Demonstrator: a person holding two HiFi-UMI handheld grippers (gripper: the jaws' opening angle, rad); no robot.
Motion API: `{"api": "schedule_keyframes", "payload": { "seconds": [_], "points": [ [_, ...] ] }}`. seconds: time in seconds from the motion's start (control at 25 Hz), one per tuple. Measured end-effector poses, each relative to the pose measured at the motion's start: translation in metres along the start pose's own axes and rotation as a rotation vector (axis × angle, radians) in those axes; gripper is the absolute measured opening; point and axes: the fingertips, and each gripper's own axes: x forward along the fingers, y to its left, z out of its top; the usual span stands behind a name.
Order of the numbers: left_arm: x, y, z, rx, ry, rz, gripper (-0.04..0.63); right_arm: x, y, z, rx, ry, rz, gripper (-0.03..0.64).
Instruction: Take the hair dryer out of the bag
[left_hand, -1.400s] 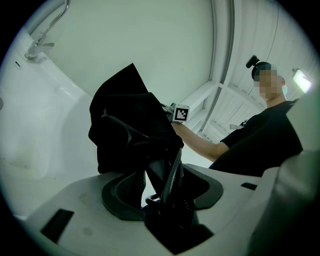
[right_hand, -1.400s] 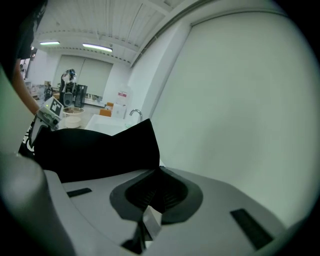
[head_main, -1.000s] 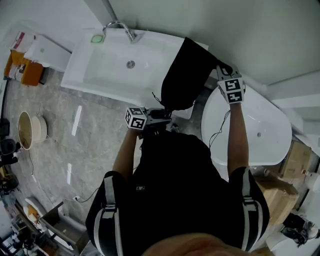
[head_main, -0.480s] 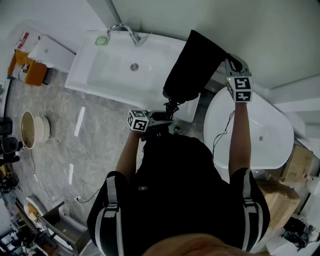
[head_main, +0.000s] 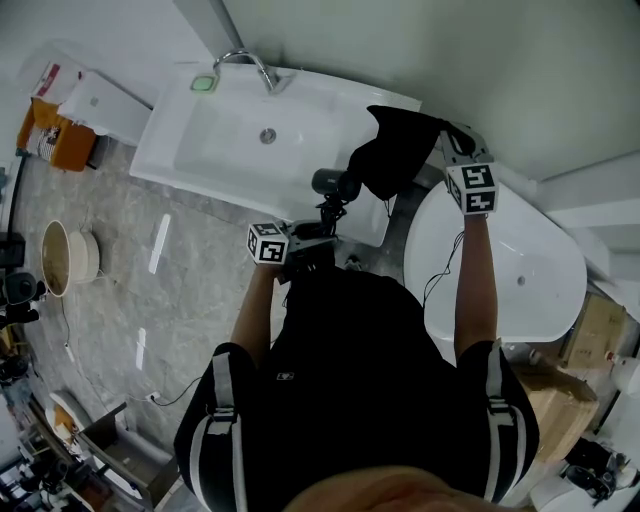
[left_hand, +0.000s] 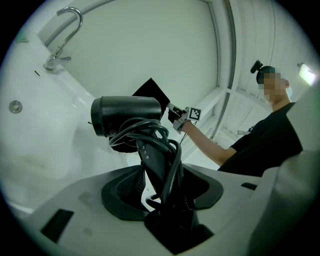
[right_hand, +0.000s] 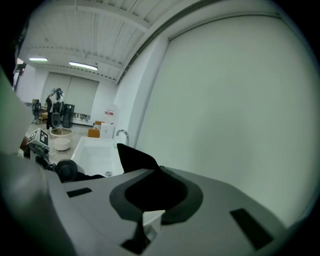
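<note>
Two grippers were up over the sink (head_main: 200, 140), one thing in each. The left gripper (left_hand: 165, 202) had its fingers (left_hand: 122, 192) spread wide but clamped on the handle of the hair dryer (left_hand: 127, 122), with the cord (left_hand: 172, 165) looped round the handle and caught in the same grip. The right gripper (right_hand: 150, 202) had its fingers (right_hand: 191, 198) almost fully closed, pinching a fold of the black bag (right_hand: 135, 155).

Change from a second ago: the bag then hung long and full in the upper middle of the head view, its lower end just above the left gripper and the dryer hidden inside. Half a second ago only a bit of dark plastic and cord showed below the bag's hem. Now the bag was bunched, slack and short at the upper right of that view. The dryer's round head stood bare just left of it, above the left gripper, in front of the sink's near edge. In the left gripper view the dryer body sat clear at centre, the bag only a dark corner behind it. I could not tell whether fabric touched the dryer.

Judgement: the dryer looked out of the bag, so the main step seemed done. What remained was probably setting both things down. The loose cord could snag.
</note>
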Motion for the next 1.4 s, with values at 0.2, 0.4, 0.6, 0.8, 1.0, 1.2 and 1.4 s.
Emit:
{"api": "schedule_keyframes", "payload": {
  "seconds": [0.2, 0.4, 0.6, 0.8, 1.0, 1.2, 1.4],
  "points": [
    [-0.004, 0.0, 0.011, 0.006, -0.038, 0.023, 0.193, -0.002, 0.043, -0.035, 0.068, 0.041, 0.114, 0.064],
    [-0.002, 0.001, 0.022, 0.029, -0.055, 0.058, 0.193, -0.003, 0.082, -0.075, 0.132, 0.107, 0.193, 0.064],
    [0.004, 0.003, 0.025, 0.031, -0.066, 0.066, 0.193, -0.008, 0.109, -0.091, 0.153, 0.122, 0.264, 0.064],
    [0.014, 0.003, 0.029, 0.025, -0.075, 0.057, 0.193, -0.012, 0.124, -0.101, 0.143, 0.141, 0.307, 0.064],
    [0.018, 0.007, 0.032, 0.035, -0.059, 0.055, 0.193, -0.012, 0.13, -0.106, 0.143, 0.149, 0.325, 0.064],
    [0.02, 0.005, 0.035, 0.043, -0.064, 0.057, 0.193, -0.012, 0.131, -0.104, 0.139, 0.146, 0.336, 0.064],
    [0.02, 0.008, 0.032, 0.03, -0.067, 0.073, 0.193, -0.012, 0.134, -0.106, 0.15, 0.142, 0.349, 0.064]
  ]
}}
